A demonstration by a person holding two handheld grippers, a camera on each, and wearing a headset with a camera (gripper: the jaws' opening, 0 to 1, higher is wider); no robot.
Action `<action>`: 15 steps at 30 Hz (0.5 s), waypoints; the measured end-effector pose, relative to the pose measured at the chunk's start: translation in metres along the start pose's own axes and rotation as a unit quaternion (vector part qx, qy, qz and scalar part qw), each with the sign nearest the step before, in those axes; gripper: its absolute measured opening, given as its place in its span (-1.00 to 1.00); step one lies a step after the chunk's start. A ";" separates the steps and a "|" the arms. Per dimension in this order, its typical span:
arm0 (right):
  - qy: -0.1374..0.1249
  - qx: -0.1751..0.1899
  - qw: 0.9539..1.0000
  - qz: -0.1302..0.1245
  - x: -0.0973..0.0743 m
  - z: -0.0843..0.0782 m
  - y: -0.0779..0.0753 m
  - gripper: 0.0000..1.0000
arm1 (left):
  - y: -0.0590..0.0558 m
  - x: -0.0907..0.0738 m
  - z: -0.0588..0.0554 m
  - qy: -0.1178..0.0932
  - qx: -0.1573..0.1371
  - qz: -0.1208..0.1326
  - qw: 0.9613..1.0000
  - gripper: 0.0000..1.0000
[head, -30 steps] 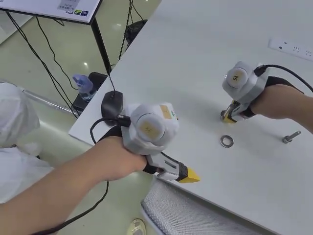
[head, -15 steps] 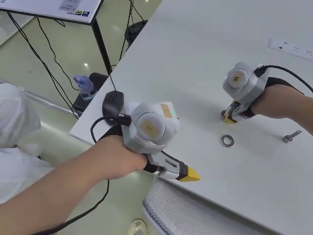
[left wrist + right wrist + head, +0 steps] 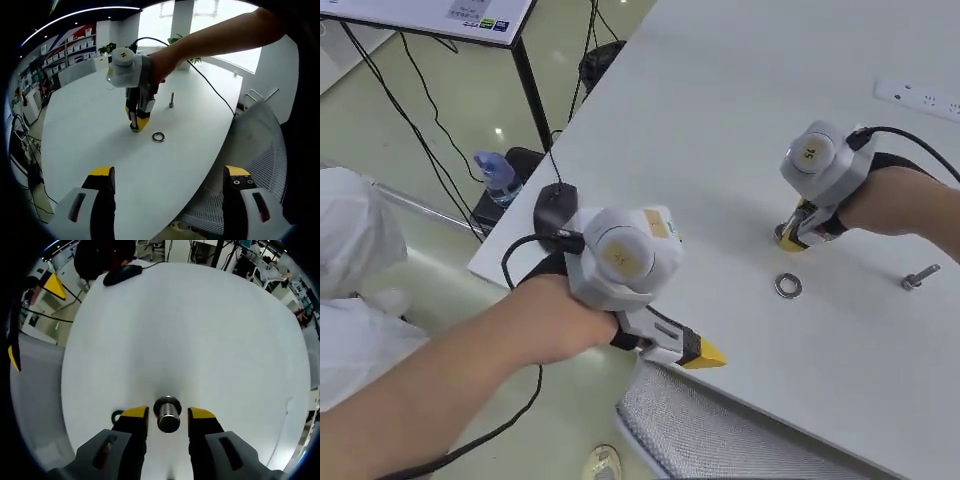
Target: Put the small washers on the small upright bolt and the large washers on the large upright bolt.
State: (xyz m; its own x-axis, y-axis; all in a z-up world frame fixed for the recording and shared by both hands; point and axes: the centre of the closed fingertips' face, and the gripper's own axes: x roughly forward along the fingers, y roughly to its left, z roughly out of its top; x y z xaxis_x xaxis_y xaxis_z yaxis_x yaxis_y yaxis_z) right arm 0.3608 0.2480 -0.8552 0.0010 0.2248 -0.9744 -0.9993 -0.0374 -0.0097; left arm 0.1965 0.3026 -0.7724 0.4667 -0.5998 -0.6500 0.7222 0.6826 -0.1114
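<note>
Right tool [image 3: 788,238] released, jaws straddling upright bolt [image 3: 167,419], slim gaps | washer [image 3: 787,286] at its 6 o'clock on desk [image 3: 720,100] | left tool [image 3: 168,172] released, empty

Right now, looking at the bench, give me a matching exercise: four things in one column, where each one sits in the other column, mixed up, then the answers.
Things
1. large bolt
2. washer
3. small bolt
4. left tongs

Places
A. at the near edge of the table, above the mesh chair
B. lying flat on the table, apart from both bolts
C. between the tips of the right tongs
D. farthest right in the head view, near the person's forearm

Pairs: 1-C, 2-B, 3-D, 4-A
</note>
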 end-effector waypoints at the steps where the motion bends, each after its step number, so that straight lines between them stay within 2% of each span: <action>1: -0.001 -0.001 1.000 -0.001 -0.001 0.001 0.000 -0.35 | 0.000 0.000 0.000 0.000 0.001 0.000 1.000 0.78; 6: -0.012 0.004 1.000 0.011 -0.009 0.003 0.003 -0.34 | -0.002 0.001 0.000 0.002 0.004 -0.002 1.000 0.78; 15: -0.022 -0.007 1.000 -0.004 -0.028 0.001 0.002 -0.34 | -0.001 -0.005 0.002 -0.001 0.004 0.004 1.000 0.77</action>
State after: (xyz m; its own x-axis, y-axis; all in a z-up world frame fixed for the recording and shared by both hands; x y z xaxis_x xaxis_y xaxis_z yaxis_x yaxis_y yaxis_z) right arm 0.3591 0.2430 -0.8275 0.0070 0.2686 -0.9632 -0.9986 -0.0481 -0.0207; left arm 0.1942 0.3039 -0.7680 0.4737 -0.5953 -0.6491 0.7224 0.6842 -0.1003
